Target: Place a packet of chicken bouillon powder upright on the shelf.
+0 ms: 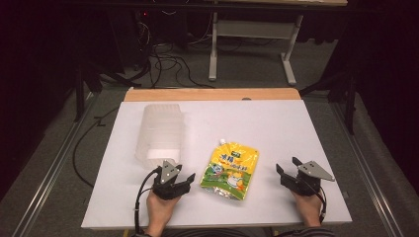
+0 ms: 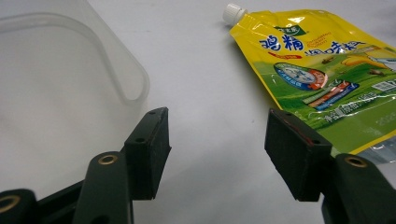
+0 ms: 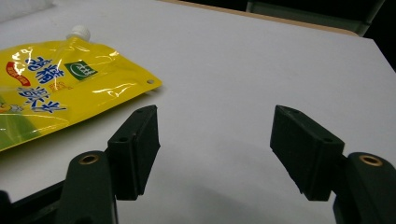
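Resting near the front edge of the table (image 1: pixel 276 113), two hand-held grippers flank one pouch (image 1: pixel 230 169).

Item one: pouch, yellow and green, white spout cap pointing toward the far edge; lies flat, a little right of the table's middle and toward the front, touched by nothing.

Item two: tub (image 1: pixel 159 133), clear plastic, lying on its side at the left half of the table, mouth facing the front edge (empty, as far as I can see).

Item three: left gripper (image 1: pixel 189 178), just left of the pouch's near corner and just in front of the tub; jaws wide, nothing between them but bare table.

Item four: right gripper (image 1: pixel 287 165), well to the right of the pouch; jaws wide too, nothing held.

Step in hand, as I judge it: the approach, before any grasp. The likely aim is pouch into tub. Next move calls for one gripper to slide low to a pouch edge and pinch the thin film without skidding it, while the other steadies the tub, which may roll.
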Tool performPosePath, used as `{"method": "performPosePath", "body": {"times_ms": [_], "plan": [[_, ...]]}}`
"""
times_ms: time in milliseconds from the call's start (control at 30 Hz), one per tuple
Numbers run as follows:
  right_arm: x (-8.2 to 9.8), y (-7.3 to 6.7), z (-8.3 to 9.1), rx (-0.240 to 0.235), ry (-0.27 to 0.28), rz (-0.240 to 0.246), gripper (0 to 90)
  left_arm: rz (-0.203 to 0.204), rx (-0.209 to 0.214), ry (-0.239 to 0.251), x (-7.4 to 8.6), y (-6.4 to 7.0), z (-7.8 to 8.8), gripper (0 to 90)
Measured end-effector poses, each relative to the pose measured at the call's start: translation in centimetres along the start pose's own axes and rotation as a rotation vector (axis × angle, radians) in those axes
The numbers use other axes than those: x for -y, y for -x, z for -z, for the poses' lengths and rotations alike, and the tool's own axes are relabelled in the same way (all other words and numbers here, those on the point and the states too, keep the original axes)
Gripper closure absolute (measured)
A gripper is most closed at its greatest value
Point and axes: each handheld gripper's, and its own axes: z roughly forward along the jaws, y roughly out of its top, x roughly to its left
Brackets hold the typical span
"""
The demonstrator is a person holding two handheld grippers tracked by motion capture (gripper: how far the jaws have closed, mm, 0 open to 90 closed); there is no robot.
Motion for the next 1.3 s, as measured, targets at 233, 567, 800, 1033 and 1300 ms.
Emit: {"method": "performPosePath", "body": {"times_ms": [233,567,800,1033,1300], "plan": [[0.0,0.0,-0.1,-0.003,-0.002,0.005,33.0,0.004,-0.004,-0.007,0.0,0.1,-0.1,38.3],[0.0,0.0,-0.1,-0.002,-0.006,0.006,31.6,-0.056,-0.023,-0.028,-0.1,0.7,-0.3,35.0],[0.0,-0.1,-0.1,0.0,-0.007,0.004,31.2,-0.135,-0.061,-0.036,-0.1,1.5,-0.4,37.3],[-0.1,-0.1,-0.1,0.0,-0.009,0.015,30.9,-0.107,-0.041,-0.001,0.0,1.3,0.0,38.7],[0.0,-0.1,-0.1,0.001,-0.009,0.007,30.6,-0.087,-0.027,-0.009,-0.1,1.2,-0.1,39.1]]}}
